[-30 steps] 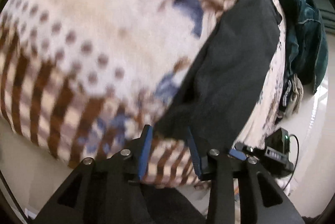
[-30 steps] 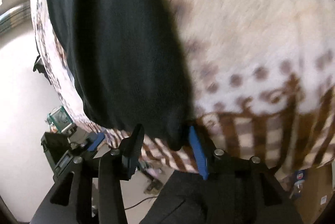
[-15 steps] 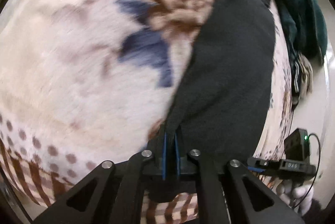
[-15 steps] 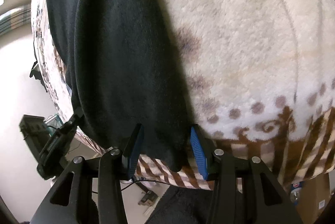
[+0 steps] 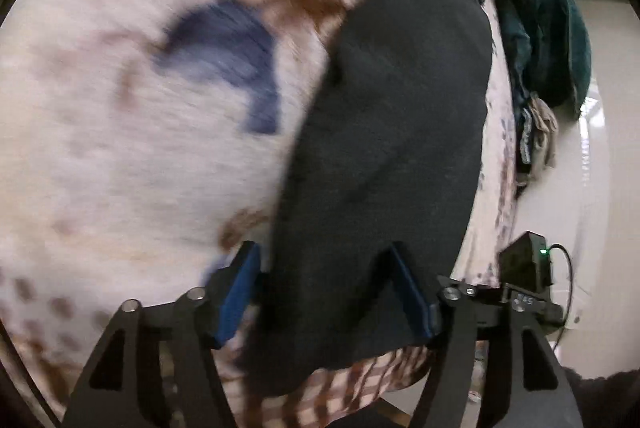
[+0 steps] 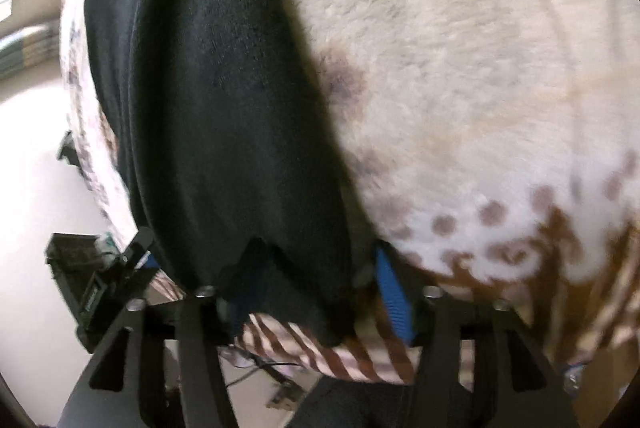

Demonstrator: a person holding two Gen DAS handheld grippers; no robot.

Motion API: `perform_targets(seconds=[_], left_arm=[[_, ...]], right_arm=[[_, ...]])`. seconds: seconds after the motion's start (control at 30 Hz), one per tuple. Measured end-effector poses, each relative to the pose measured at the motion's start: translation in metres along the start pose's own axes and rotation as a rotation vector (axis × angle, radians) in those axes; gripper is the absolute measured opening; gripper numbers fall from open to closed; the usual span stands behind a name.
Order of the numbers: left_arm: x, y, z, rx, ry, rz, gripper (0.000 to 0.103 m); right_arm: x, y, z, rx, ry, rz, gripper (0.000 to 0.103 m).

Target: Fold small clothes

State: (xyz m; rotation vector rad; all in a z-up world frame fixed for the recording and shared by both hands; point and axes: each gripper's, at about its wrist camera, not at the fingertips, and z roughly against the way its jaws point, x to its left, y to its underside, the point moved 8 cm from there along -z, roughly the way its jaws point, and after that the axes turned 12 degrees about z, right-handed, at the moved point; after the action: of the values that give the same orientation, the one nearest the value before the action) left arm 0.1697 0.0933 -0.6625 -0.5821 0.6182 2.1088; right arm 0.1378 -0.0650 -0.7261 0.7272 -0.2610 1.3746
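The black garment point(image 5: 392, 156) is soft, matt knit cloth with a faint nap. Under it the blanket point(image 6: 460, 76) is thick, fluffy fleece, cream with brown and blue pattern. The tongs point(image 5: 326, 292) are matt black plastic with shiny metal screws and smooth blue pads point(image 5: 240, 288). A teal cloth heap point(image 5: 548, 12) looks plush and velvety.

Looked like a home, likely a bedroom: plush fleece blanket point(image 5: 132, 132) with brown, cream and navy pattern covered the surface, a heap of teal and other clothes point(image 5: 540, 28) sat at its far edge, pale floor point(image 6: 36, 196) beside. Small black electronics box point(image 5: 526, 264) with green LED nearby.
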Motion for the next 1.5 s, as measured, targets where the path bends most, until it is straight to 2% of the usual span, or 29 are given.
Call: perform_targets(seconds=[0.07, 0.17, 0.2, 0.23, 0.27, 0.3, 0.37, 0.5, 0.67, 0.8, 0.9, 1.0, 1.07, 1.17, 1.23, 1.3, 1.37, 1.43, 1.5], left_arm=[[0.000, -0.001, -0.005, 0.006, -0.015, -0.015, 0.065], [-0.012, 0.002, -0.012, 0.007, -0.019, -0.036, 0.064], [-0.017, 0.004, -0.012, -0.001, -0.018, -0.060, 0.055], [-0.020, 0.006, -0.011, -0.018, -0.037, -0.089, 0.010], [-0.021, 0.010, -0.013, -0.013, -0.065, -0.096, 0.007], [-0.026, 0.010, -0.011, -0.028, -0.055, -0.082, 0.007], [-0.027, 0.010, -0.001, -0.045, -0.041, -0.043, 0.006], [-0.041, 0.014, 0.031, -0.075, 0.047, 0.019, 0.006], [-0.068, 0.016, 0.063, -0.098, 0.145, 0.052, 0.006], [-0.090, -0.001, 0.084, -0.123, 0.220, 0.069, 0.006], [-0.119, -0.032, 0.087, -0.138, 0.287, 0.085, 0.006], [-0.153, -0.083, 0.086, -0.182, 0.337, 0.047, 0.006], [-0.172, -0.114, 0.079, -0.199, 0.356, 0.020, 0.007], [-0.190, -0.173, 0.057, -0.201, 0.361, 0.003, 0.007], [-0.193, -0.215, 0.033, -0.171, 0.328, 0.013, 0.008], [-0.186, -0.250, 0.014, -0.127, 0.324, 0.089, 0.021], [-0.179, -0.271, 0.021, -0.163, 0.361, 0.139, 0.053], [-0.173, -0.281, 0.039, -0.216, 0.398, 0.165, 0.062], [-0.164, -0.284, 0.053, -0.268, 0.368, 0.157, 0.062]], right_arm=[[0.001, -0.003, -0.008, -0.018, -0.037, 0.011, 0.068], [0.001, -0.004, -0.011, -0.053, -0.052, 0.016, 0.066], [0.000, -0.002, -0.011, -0.067, -0.043, 0.003, 0.055], [-0.003, 0.000, -0.009, -0.080, -0.029, -0.026, 0.048], [-0.003, 0.002, -0.008, -0.091, -0.050, -0.061, 0.035], [-0.002, 0.004, -0.008, -0.095, -0.071, -0.094, 0.025], [-0.001, 0.006, -0.005, -0.102, -0.089, -0.127, 0.017], [0.008, 0.011, 0.013, -0.120, -0.136, -0.136, 0.011], [0.039, 0.011, 0.054, -0.158, -0.220, -0.062, 0.011], [0.064, 0.001, 0.094, -0.211, -0.269, 0.011, 0.010], [0.076, -0.018, 0.126, -0.264, -0.311, 0.033, 0.010], [0.088, -0.064, 0.157, -0.346, -0.363, 0.047, 0.010], [0.094, -0.098, 0.172, -0.401, -0.362, 0.077, 0.010], [0.110, -0.160, 0.185, -0.481, -0.314, 0.113, 0.010], [0.112, -0.205, 0.186, -0.513, -0.286, 0.104, 0.010], [0.111, -0.247, 0.182, -0.501, -0.273, 0.091, 0.011], [0.102, -0.281, 0.174, -0.453, -0.260, 0.073, 0.015], [0.097, -0.306, 0.171, -0.403, -0.273, 0.060, 0.025], [0.094, -0.315, 0.187, -0.462, -0.289, 0.073, 0.048]])
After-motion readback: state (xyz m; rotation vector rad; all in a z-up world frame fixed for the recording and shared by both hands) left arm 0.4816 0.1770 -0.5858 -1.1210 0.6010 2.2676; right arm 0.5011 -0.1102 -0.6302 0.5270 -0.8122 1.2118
